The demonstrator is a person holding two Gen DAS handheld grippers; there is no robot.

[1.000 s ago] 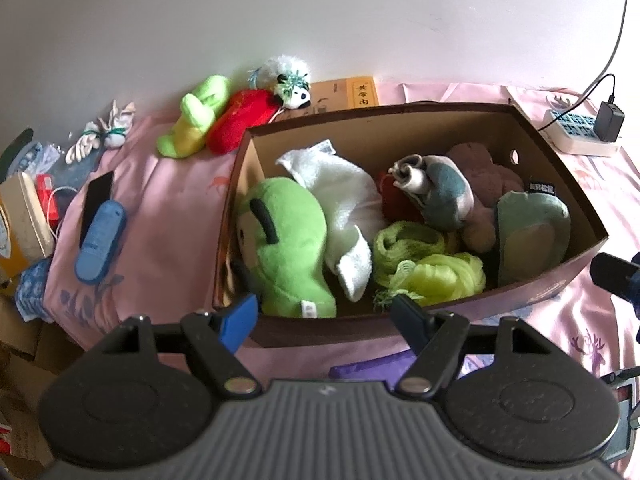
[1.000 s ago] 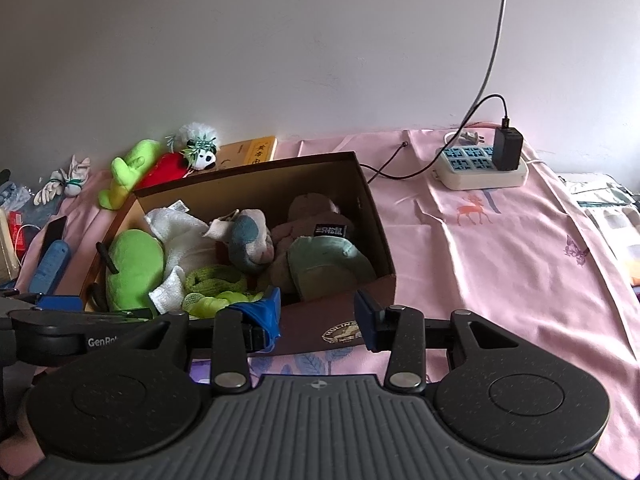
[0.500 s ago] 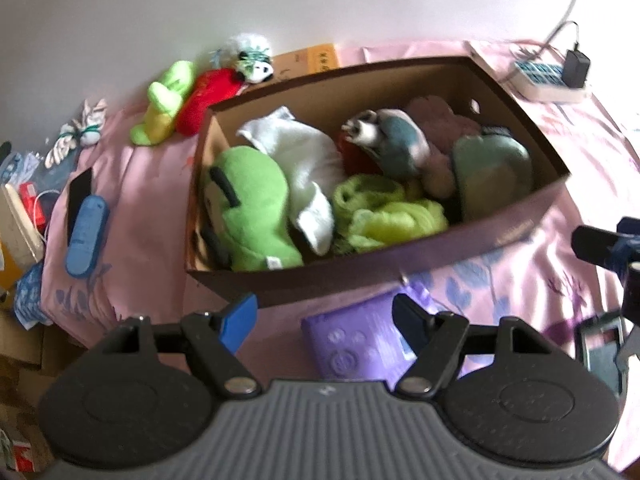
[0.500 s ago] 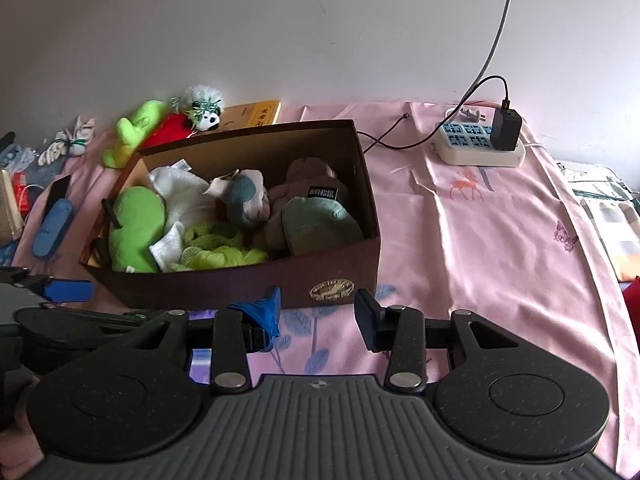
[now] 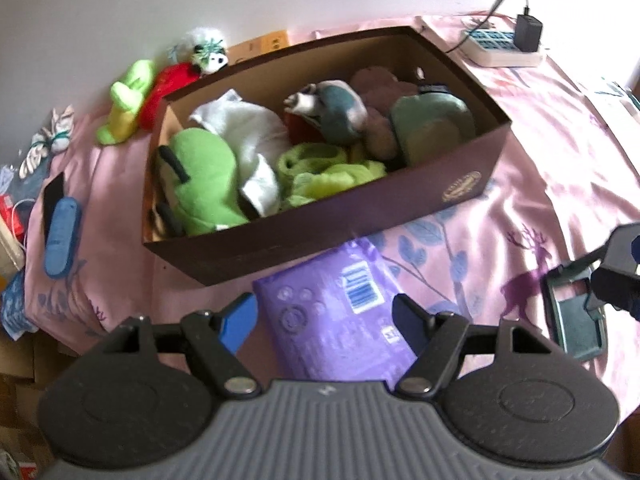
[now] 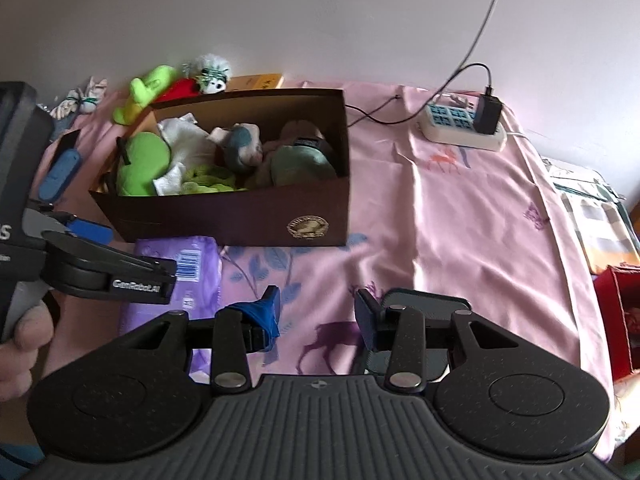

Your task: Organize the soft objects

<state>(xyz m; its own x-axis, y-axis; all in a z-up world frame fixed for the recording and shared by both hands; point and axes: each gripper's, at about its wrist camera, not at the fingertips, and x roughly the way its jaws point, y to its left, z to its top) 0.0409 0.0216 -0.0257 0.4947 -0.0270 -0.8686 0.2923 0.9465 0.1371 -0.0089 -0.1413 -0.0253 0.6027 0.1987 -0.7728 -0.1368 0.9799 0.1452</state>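
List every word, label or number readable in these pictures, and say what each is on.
"GenRobot.AI": on the left gripper, its side arm, seen from the right wrist view.
Gold emblem on the brown box: lettering too small to read.
Barcode label on the purple pack: digits blurred.
Orange box behind the toys: print unreadable.

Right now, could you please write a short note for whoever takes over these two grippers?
Left gripper: open, empty, over the purple soft pack lying in front of the box.
Right gripper: open, empty, above the pink cloth, with a dark flat object just beyond its fingers.
Brown box: already holds the big green plush, white plush, yellow-green fluffy piece, grey-blue plush and a sage cushion.
Left out: the lime plush, red plush and panda plush behind the box, plus the purple pack.
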